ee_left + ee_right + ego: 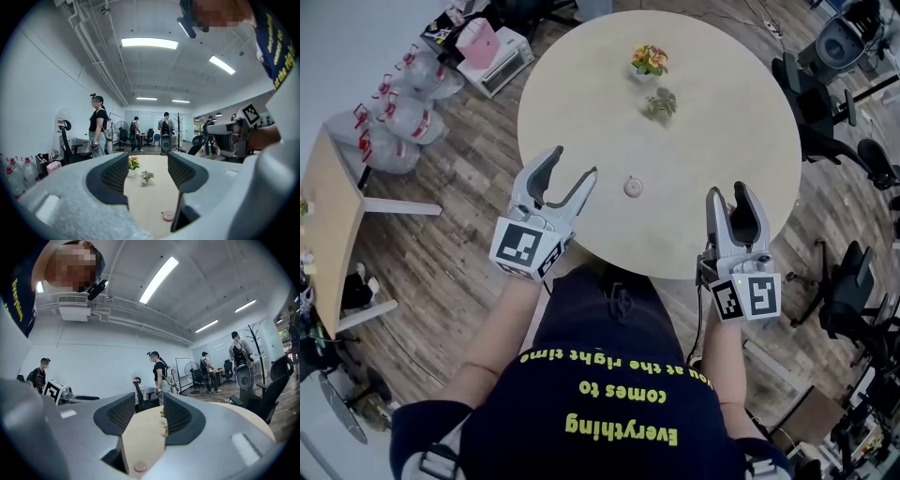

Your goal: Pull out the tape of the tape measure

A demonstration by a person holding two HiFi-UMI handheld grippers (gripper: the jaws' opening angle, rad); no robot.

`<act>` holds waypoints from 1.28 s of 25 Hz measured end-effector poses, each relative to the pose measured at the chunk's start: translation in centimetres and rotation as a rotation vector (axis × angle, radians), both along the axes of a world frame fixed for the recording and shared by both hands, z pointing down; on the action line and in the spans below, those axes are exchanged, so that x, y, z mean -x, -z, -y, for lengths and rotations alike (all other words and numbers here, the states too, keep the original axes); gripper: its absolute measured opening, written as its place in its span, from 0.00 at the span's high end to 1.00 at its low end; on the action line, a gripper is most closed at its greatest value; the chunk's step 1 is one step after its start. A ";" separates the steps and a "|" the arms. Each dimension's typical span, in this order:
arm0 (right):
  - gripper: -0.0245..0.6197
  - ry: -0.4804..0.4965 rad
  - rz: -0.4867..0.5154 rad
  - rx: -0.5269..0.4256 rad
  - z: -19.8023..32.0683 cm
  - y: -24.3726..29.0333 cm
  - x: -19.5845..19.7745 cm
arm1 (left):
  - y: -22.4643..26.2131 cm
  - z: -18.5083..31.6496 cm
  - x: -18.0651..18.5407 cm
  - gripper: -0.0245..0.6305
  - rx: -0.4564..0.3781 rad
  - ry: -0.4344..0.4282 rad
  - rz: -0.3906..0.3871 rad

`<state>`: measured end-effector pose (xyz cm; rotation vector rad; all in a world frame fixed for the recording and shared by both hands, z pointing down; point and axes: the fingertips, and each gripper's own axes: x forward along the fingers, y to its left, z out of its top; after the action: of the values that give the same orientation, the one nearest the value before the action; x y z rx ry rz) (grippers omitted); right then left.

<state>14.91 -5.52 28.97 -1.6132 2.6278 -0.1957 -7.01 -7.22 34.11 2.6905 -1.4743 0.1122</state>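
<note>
A small round pinkish tape measure (633,187) lies flat on the round beige table (712,112), near its front edge. It also shows low between the jaws in the left gripper view (168,216) and in the right gripper view (139,467). My left gripper (576,167) hovers at the table's front left, open and empty, a short way left of the tape measure. My right gripper (728,197) stands at the front right edge, open and empty, to the right of it. Neither touches the tape measure.
Two small potted plants (649,61) (660,104) stand on the far half of the table. Office chairs (825,103) crowd the right side. Bags and water bottles (394,112) lie on the wooden floor at left, beside a second table (333,225). Several people stand in the room (97,126).
</note>
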 end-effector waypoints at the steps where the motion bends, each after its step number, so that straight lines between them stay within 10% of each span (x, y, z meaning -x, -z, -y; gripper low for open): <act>1: 0.67 0.000 0.003 0.002 0.5 -0.1 -0.4 | 0.0 0.4 -0.3 0.57 0.003 0.005 -0.003; 24: 0.67 0.011 -0.047 0.175 4.2 -9.0 2.1 | -4.1 4.9 -2.3 0.57 0.059 -0.136 0.005; 32: 0.63 0.085 -0.170 0.381 3.4 -19.4 6.2 | -7.5 4.5 -2.5 0.57 0.133 -0.195 -0.005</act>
<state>8.75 -8.96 48.41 -1.6837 2.9315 -0.6252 -4.54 -11.69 41.59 2.7162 -1.1547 0.2061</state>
